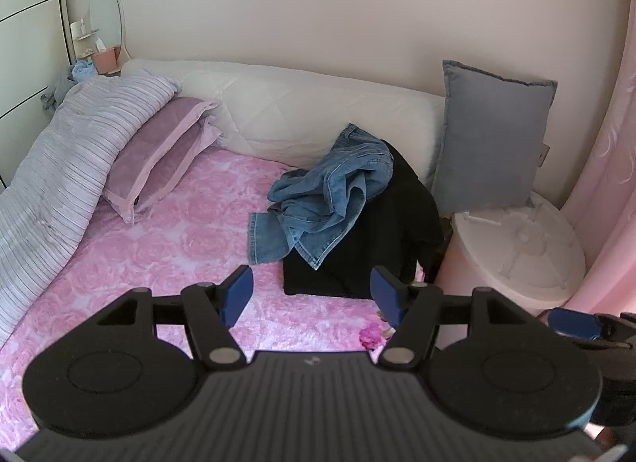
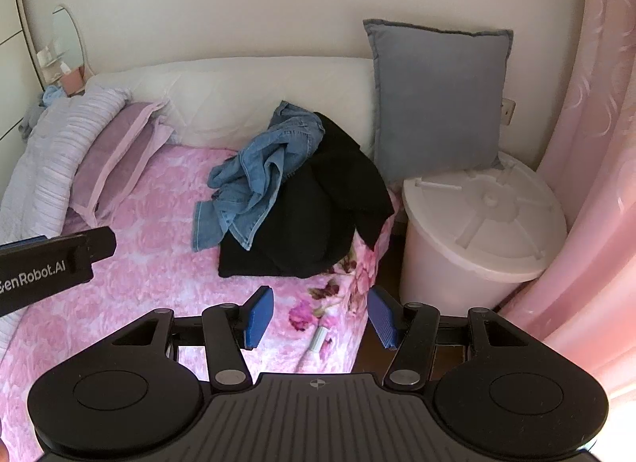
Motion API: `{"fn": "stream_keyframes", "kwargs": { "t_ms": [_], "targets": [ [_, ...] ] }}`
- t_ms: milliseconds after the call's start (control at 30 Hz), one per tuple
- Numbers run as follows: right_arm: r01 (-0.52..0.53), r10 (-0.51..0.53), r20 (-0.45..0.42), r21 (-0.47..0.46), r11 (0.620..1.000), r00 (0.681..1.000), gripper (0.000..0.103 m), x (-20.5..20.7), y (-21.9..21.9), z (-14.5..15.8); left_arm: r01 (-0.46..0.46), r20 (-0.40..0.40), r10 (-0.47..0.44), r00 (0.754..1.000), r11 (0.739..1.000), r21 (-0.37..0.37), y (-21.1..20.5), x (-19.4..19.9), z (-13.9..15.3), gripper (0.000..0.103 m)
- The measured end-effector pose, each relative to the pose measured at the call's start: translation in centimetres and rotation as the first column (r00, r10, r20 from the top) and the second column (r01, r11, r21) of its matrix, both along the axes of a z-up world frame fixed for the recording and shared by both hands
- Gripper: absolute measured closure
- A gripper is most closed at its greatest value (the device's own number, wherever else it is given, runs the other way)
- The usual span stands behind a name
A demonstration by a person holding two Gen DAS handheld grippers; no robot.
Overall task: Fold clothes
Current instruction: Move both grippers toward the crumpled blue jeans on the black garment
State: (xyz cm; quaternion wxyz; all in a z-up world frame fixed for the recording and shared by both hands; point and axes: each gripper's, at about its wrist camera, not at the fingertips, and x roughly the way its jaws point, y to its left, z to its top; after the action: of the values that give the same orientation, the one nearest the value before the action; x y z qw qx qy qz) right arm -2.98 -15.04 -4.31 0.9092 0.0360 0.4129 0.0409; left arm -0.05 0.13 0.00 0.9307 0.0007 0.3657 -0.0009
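Two grippers sit closest to the lenses, each with its pair of blue pads spread apart and holding nothing: the left gripper (image 1: 312,295) hangs over the pink bedspread, and the right gripper (image 2: 321,319) hangs over the bed's near corner, short of the clothes. Taking the bed (image 1: 159,255) as landmark and going down in size, one rose-patterned pink bedspread covers it. One striped lilac duvet (image 1: 59,152) is heaped along the bed's left edge. One long white quilted bolster (image 1: 302,112) runs across the bed's head against the wall. One pink curtain (image 2: 596,168) hangs to the right of the bed. One white bin (image 2: 477,231) with a ribbed lid stands on the floor just off the bed's right side, and one grey cushion (image 2: 437,100) stands upright behind it, leaning on the wall. One mauve pillow (image 1: 159,156) lies at the bed's head, touching the duvet. Two garments make up the pile at the bed's right edge: one black garment (image 1: 373,235) spread flat, a corner drooping over the side, and one pair of blue jeans (image 1: 330,192) crumpled on top of it and spilling onto the bedspread. One small white tube-like item (image 2: 316,339) lies at the bed's near corner, between the right gripper's pads as seen from its wrist.
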Motion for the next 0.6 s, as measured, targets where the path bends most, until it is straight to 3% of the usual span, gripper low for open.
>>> {"fn": "stream_keyframes", "kwargs": {
  "t_ms": [600],
  "targets": [
    [0.008,-0.007,0.026,-0.049,0.999,1.000,0.047,-1.2,6.1,1.5,0.006,0.004,-0.006,1.000,0.999,-0.045,6.2,-1.5,-0.6,0.041]
  ]
}}
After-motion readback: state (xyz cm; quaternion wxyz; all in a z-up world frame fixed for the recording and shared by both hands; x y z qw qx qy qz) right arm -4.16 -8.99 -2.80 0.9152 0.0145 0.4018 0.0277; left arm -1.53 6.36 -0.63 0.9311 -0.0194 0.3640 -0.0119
